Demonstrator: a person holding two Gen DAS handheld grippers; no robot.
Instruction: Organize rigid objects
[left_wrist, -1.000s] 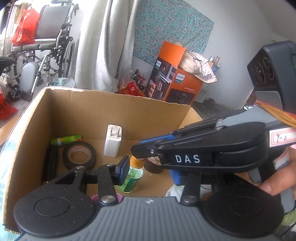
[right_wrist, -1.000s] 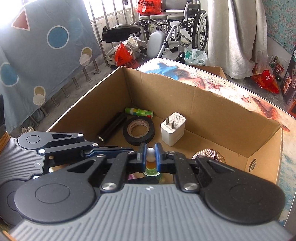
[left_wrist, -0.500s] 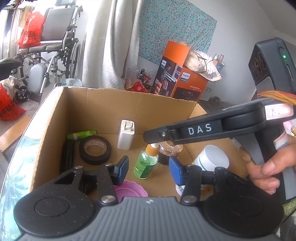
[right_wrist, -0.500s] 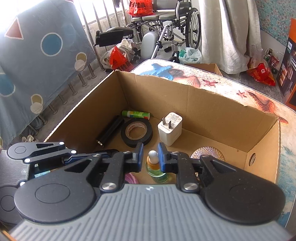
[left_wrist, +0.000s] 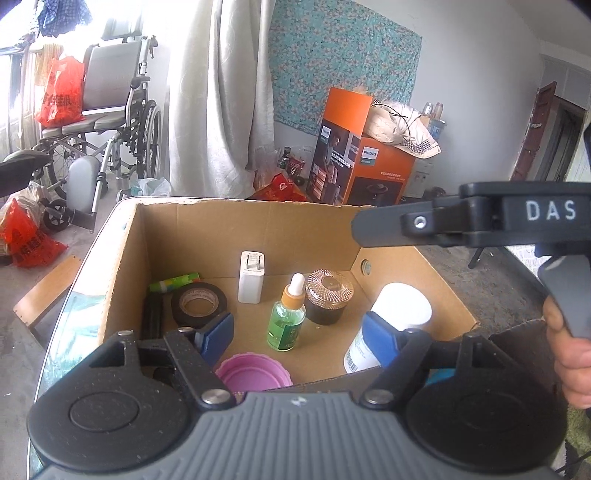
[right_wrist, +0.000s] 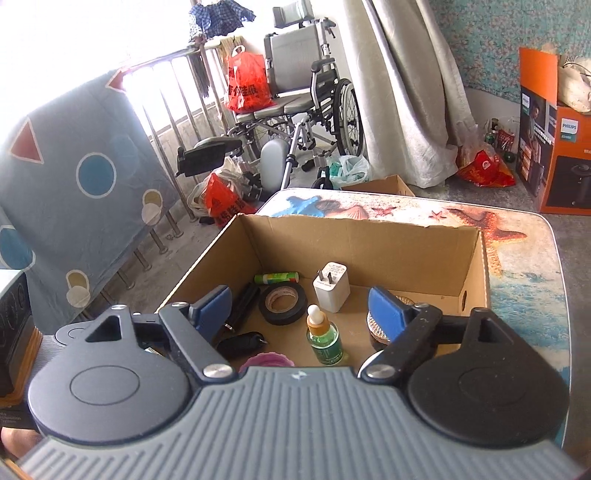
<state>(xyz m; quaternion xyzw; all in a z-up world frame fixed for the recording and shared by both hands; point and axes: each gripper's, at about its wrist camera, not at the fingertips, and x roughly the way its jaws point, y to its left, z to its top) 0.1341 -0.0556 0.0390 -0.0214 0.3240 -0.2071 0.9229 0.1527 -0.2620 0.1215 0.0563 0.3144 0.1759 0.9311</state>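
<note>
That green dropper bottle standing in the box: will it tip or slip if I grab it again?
The green dropper bottle stands upright, tall on a narrow base, so a nudge near the cap probably tips it. Its body looks smooth, possibly slippery. The part-filled liquid suggests it is fairly light.

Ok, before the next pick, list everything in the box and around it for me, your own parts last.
cardboard box: one, brown, open-topped, on the table
table: one, seashell-print top, under the box
dropper bottle: one, green with orange collar, upright, mid-box
charger plug: one, white, upright, towards the far wall
tape roll: one, black, flat, left of the plug
glue stick: one, green, lying behind the tape
glass jar: one, dark with ribbed lid, right of the bottle
white bottle: one, near right corner
pink lid: one, near wall
black bar: one, along the left wall
wheelchair: one, grey, background
orange carton: one, by the wall
left gripper: jaws opening, nothing held
right gripper: jaws opening, above the bottle
</note>
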